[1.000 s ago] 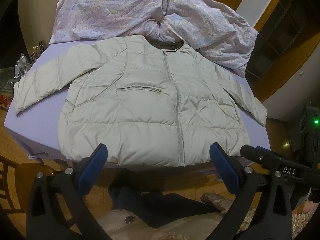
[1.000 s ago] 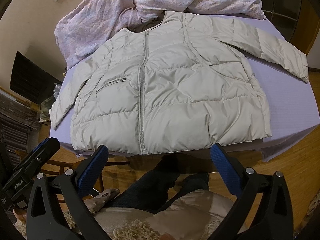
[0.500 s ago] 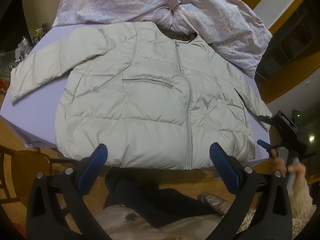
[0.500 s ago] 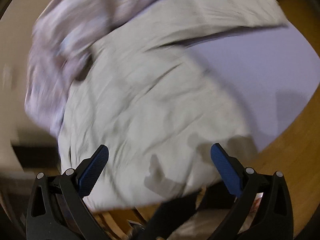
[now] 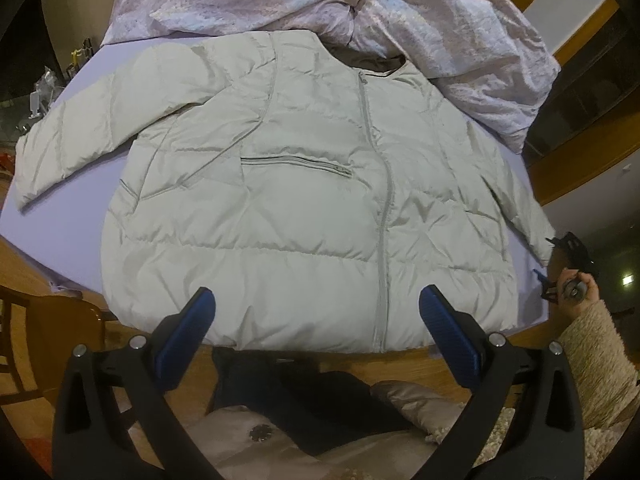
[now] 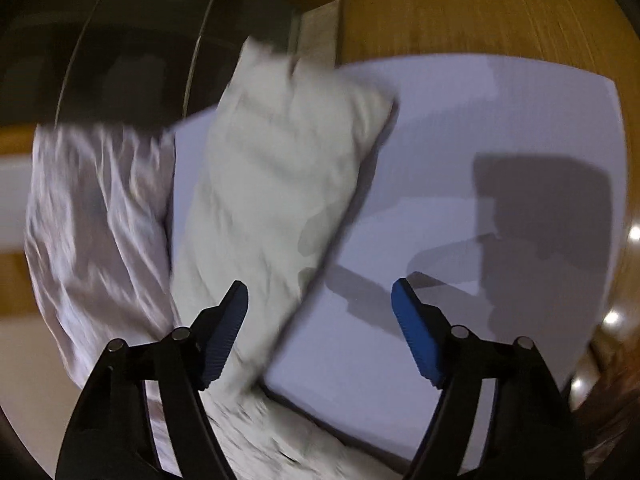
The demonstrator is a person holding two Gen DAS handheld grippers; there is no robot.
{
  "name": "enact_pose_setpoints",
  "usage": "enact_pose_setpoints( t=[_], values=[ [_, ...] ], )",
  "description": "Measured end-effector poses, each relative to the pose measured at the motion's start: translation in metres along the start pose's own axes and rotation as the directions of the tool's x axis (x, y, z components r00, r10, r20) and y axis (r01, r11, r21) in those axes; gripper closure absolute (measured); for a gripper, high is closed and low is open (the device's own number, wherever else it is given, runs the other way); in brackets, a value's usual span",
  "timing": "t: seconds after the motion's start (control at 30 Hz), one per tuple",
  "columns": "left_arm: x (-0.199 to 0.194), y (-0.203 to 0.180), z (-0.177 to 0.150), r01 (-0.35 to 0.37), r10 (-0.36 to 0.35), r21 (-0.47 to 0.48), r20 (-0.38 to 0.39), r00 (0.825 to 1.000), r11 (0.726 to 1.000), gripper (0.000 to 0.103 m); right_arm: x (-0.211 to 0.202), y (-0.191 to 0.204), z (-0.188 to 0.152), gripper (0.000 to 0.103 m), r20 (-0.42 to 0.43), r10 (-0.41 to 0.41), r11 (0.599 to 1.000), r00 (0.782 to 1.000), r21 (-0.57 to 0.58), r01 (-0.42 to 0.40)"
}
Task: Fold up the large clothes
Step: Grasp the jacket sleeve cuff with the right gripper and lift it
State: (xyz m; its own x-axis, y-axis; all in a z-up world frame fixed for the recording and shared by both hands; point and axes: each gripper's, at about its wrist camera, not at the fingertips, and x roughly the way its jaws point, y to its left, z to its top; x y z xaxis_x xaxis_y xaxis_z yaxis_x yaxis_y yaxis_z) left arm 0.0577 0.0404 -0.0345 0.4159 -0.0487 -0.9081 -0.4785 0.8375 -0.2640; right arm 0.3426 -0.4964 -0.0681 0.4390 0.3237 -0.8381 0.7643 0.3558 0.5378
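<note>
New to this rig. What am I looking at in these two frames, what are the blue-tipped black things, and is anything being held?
There is no robot here. A person holds a hand-held gripper in each hand, and each one carries a fisheye camera looking forward along its two fingers. The black arms with blue pads at the bottom of each picture are those fingers.

The left wrist view shows the left hand-held gripper hovering near the hem of a pale puffer jacket, zipped and spread flat on a lavender-covered table. A crumpled floral sheet lies behind the collar. At the right edge you see the person's right hand gripping the other tool.

The right wrist view is motion-blurred. The right hand-held gripper points at one jacket sleeve.

Both grippers are open; nothing is held.
</note>
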Motion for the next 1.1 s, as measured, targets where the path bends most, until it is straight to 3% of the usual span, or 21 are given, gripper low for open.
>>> enact_pose_setpoints(
  t=[0.2,0.43,0.5,0.6,0.87,0.97,1.1],
  values=[
    [0.003,-0.003,0.008,-0.025,0.025,0.005,0.003,1.0,1.0,0.002,0.005,-0.004,0.014,0.039,0.024,0.048,0.998,0.999,0.044,-0.049],
    [-0.005,0.012,0.015,-0.039,0.044,-0.048,0.099,0.994,0.998,0.002,0.023,0.0,0.026,0.057,0.071,0.1,0.992,0.992,0.072,-0.105],
    [-0.007,0.017,0.017,-0.056,0.062,-0.06,0.112,0.992,0.997,0.002,0.026,-0.002,0.027,0.075,0.078,0.094,0.991,0.992,0.091,-0.101],
    [-0.01,0.027,0.022,-0.081,0.091,-0.083,0.127,0.988,0.993,0.002,0.027,-0.006,0.026,0.089,0.096,0.112,0.987,0.989,0.109,-0.122],
    [-0.014,0.065,0.036,-0.152,0.179,-0.16,0.173,0.969,0.975,0.002,0.006,0.056,0.015,0.097,0.149,0.187,0.976,0.971,-0.139,-0.166],
    [-0.012,0.083,0.043,-0.168,0.204,-0.2,0.175,0.963,0.965,0.002,-0.002,0.096,0.0,0.097,0.129,0.232,0.946,0.964,-0.259,-0.193],
    [-0.011,0.106,0.052,-0.184,0.231,-0.254,0.168,0.958,0.95,0.002,-0.006,0.156,-0.039,0.097,0.063,0.291,0.877,0.955,-0.416,-0.24]
  ],
)
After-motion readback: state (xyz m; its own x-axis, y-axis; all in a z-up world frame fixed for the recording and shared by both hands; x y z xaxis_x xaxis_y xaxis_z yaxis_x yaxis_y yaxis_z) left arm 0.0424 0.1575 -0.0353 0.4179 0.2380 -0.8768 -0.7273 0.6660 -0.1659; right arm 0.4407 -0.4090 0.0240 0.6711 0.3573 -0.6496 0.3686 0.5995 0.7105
